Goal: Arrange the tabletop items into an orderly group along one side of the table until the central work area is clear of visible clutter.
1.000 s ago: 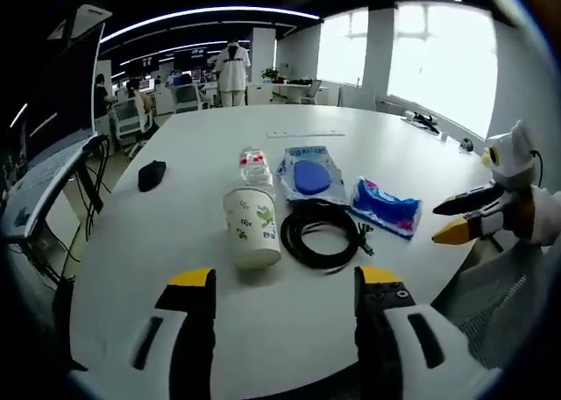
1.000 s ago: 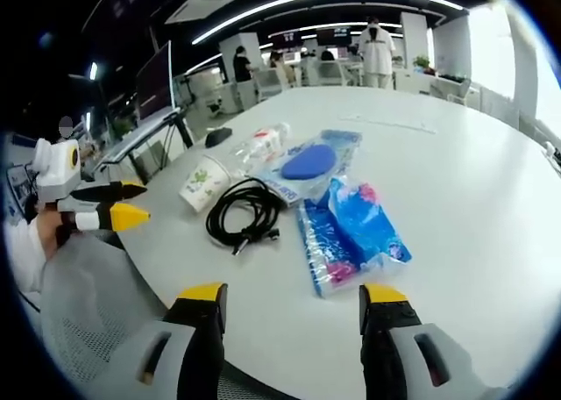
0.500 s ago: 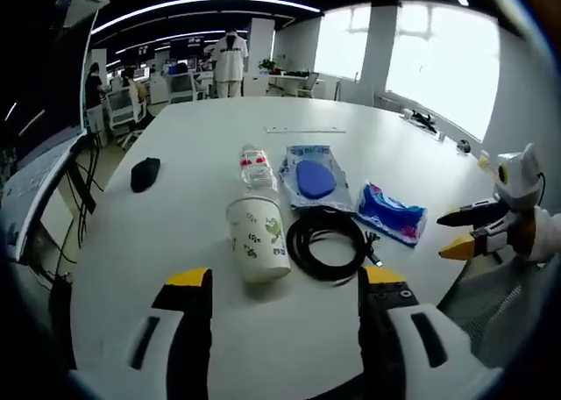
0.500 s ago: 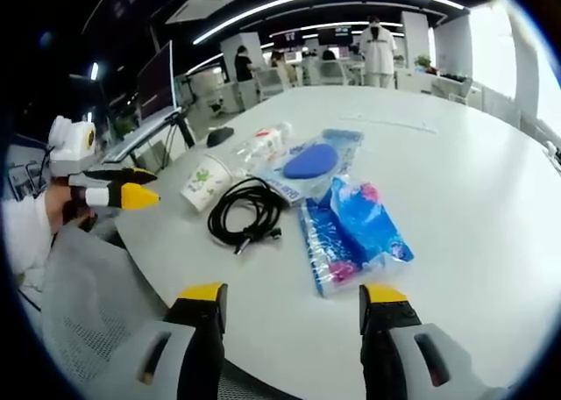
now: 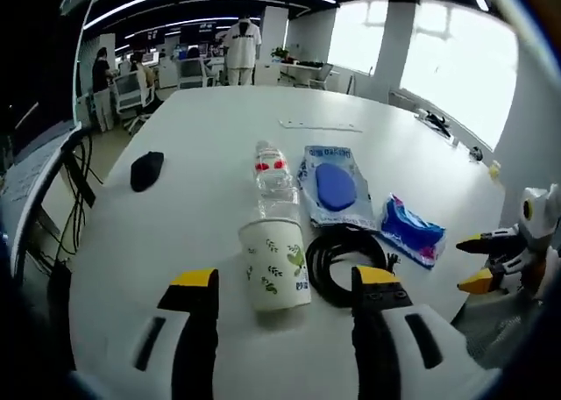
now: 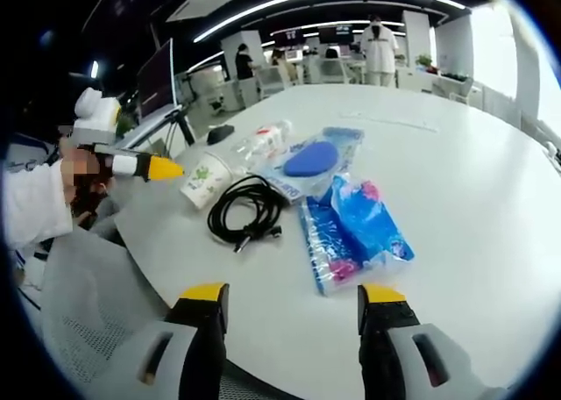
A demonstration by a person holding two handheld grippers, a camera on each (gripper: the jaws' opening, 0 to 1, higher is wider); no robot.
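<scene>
On the round white table a paper cup with green leaf print stands in front, and a clear water bottle lies behind it. A coiled black cable, a blue pouch and a blue tissue pack lie to its right. My left gripper is open, its jaws just short of the cup. From the right gripper view, the left gripper nears the cup. My right gripper is open at the table edge, short of the tissue pack and cable.
A black mouse lies apart at the left, and a thin white strip sits on the far side of the table. The right gripper hangs off the table's right edge. A mesh chair stands by the near edge. People stand at desks behind.
My left gripper has come forward and closer to the cup, which now sits larger between its jaws. The right gripper view has barely moved.
</scene>
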